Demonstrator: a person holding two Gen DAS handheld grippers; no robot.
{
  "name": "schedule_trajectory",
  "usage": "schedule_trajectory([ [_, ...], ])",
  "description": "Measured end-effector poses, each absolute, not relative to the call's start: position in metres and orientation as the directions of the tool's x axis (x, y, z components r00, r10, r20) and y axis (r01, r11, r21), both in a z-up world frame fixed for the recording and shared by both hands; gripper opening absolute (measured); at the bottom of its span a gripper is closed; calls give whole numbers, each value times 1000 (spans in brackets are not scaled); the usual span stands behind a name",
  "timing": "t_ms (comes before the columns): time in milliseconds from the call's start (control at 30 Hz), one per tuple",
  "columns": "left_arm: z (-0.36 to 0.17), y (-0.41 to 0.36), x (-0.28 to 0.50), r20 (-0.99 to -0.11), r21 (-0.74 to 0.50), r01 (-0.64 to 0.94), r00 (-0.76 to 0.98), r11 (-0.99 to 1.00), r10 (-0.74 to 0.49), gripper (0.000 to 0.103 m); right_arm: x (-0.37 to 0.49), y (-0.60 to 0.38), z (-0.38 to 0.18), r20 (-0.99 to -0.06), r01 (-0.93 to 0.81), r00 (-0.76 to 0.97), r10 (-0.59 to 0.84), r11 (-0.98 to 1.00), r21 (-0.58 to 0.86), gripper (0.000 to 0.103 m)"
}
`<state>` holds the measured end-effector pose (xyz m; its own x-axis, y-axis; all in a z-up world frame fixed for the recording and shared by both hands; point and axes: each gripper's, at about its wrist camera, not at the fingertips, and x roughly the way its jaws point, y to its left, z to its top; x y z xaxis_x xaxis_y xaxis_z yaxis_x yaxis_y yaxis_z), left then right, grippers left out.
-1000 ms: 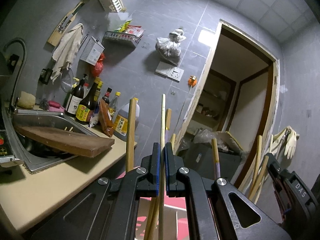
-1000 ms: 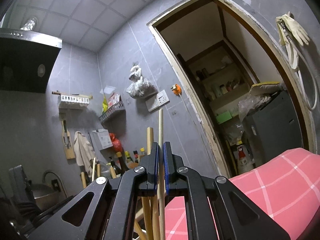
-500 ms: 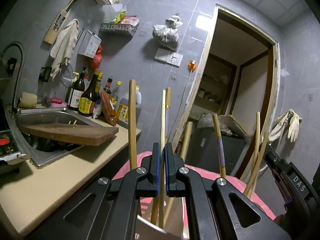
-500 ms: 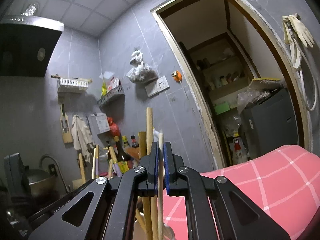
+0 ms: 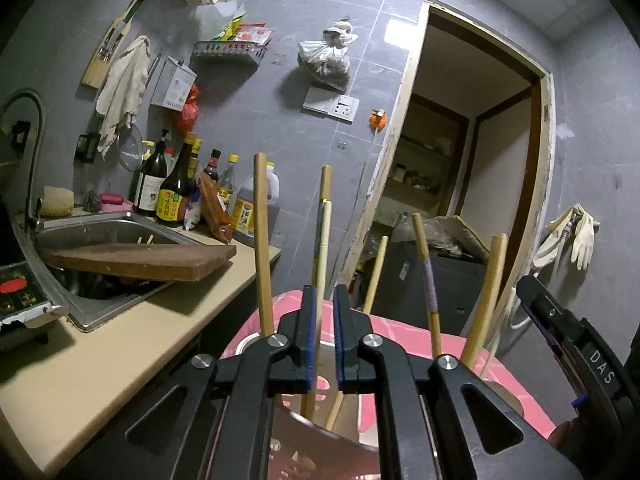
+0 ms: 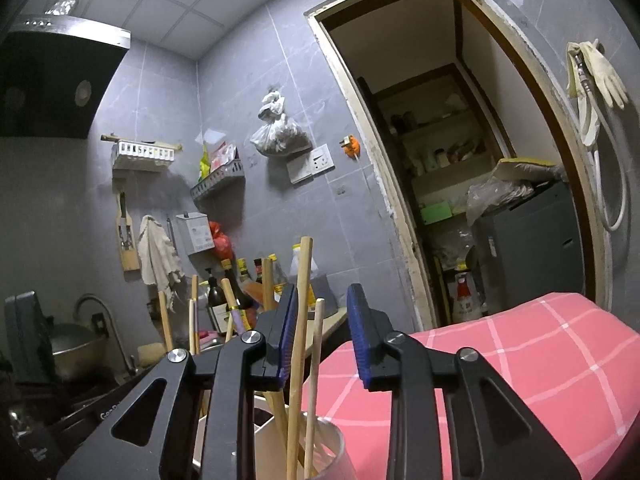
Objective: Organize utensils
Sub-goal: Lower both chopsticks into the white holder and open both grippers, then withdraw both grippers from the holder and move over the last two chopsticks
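Both wrist views look level, close over chopsticks [image 5: 262,240], sharing doorway [image 6: 460,160]

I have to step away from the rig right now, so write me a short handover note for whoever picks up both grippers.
Left gripper: jaws have just been opening a little, a chopstick stands between them, no longer clamped.
Right gripper: jaws have just been opening, clearly apart; chopsticks stand loose in the gap.
Things: chopsticks stand upright in a holder below both grippers, beside the pink checked cloth.
Done: both held chopsticks appear dropped into the holder.
Left: back both grippers off; two sticks show in the sink, possibly still to collect.
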<state>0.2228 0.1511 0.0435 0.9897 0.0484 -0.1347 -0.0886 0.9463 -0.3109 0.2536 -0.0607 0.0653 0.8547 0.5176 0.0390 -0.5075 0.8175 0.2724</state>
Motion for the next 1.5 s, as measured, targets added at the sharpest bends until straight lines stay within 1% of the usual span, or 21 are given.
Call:
schedule_trajectory([
  [67, 45, 150, 219, -136, -310, -86, 990, 947, 45, 21, 249, -63, 67, 37, -501, 859, 510, 825, 262, 25],
  [100, 47, 149, 216, -136, -310, -86, 990, 947, 46, 24, 248, -64, 68, 37, -499, 861, 508, 827, 260, 25],
  [133, 48, 149, 215, -135, -310, -87, 990, 947, 47, 30, 245, -67, 69, 38, -495, 863, 504, 829, 259, 25],
  [233, 53, 145, 209, -136, -299, -91, 989, 950, 52, 34, 238, -74, 73, 35, -485, 869, 493, 837, 251, 27],
  [267, 55, 143, 207, -142, -289, -97, 988, 952, 57, 38, 236, -77, 74, 34, -484, 870, 492, 839, 250, 29],
  [300, 57, 141, 205, -146, -282, -99, 988, 954, 60, 40, 233, -80, 75, 31, -479, 873, 487, 842, 248, 34],
  [367, 59, 137, 202, -153, -272, -104, 986, 957, 63, 50, 227, -87, 78, 30, -473, 876, 481, 846, 246, 42],
  [433, 62, 132, 197, -160, -256, -103, 985, 961, 63, 55, 221, -94, 81, 21, -462, 881, 472, 853, 242, 45],
  [500, 65, 125, 193, -168, -239, -99, 984, 966, 60, 59, 215, -103, 84, 9, -453, 886, 464, 860, 235, 52],
  [533, 66, 121, 191, -171, -230, -95, 984, 968, 56, 63, 212, -107, 85, 6, -450, 887, 461, 862, 232, 54],
  [567, 67, 117, 189, -173, -221, -87, 984, 971, 49, 67, 208, -112, 86, 2, -445, 889, 457, 866, 227, 58],
  [633, 69, 107, 184, -174, -208, -64, 984, 976, 28, 73, 201, -121, 88, -10, -436, 893, 449, 873, 218, 61],
  [700, 71, 99, 181, -174, -200, -45, 985, 979, 9, 78, 195, -131, 89, -18, -426, 898, 440, 878, 218, 72],
  [767, 72, 90, 175, -172, -192, -19, 985, 981, -15, 85, 188, -142, 91, -23, -416, 902, 430, 884, 213, 77],
  [833, 74, 80, 170, -167, -190, 8, 985, 982, -40, 89, 180, -154, 93, -28, -406, 907, 420, 890, 205, 81],
  [900, 77, 71, 166, -164, -191, 28, 985, 981, -60, 92, 172, -165, 96, -31, -393, 913, 407, 898, 197, 86],
  [967, 79, 62, 161, -161, -190, 49, 984, 981, -80, 95, 164, -176, 99, -31, -380, 919, 393, 905, 190, 89],
  [1033, 80, 52, 157, -161, -184, 71, 982, 980, -101, 96, 154, -187, 103, -30, -370, 924, 381, 911, 181, 93],
  [1100, 80, 43, 153, -164, -179, 91, 979, 980, -121, 97, 146, -196, 107, -29, -361, 928, 370, 918, 163, 102],
  [1300, 77, 21, 147, -189, -180, 137, 967, 974, -171, 98, 128, -217, 110, -46, -329, 941, 335, 938, 106, 103],
  [1500, 70, -2, 141, -185, -162, 144, 967, 976, -173, 98, 121, -231, 98, -59, -300, 951, 304, 951, 74, 103],
])
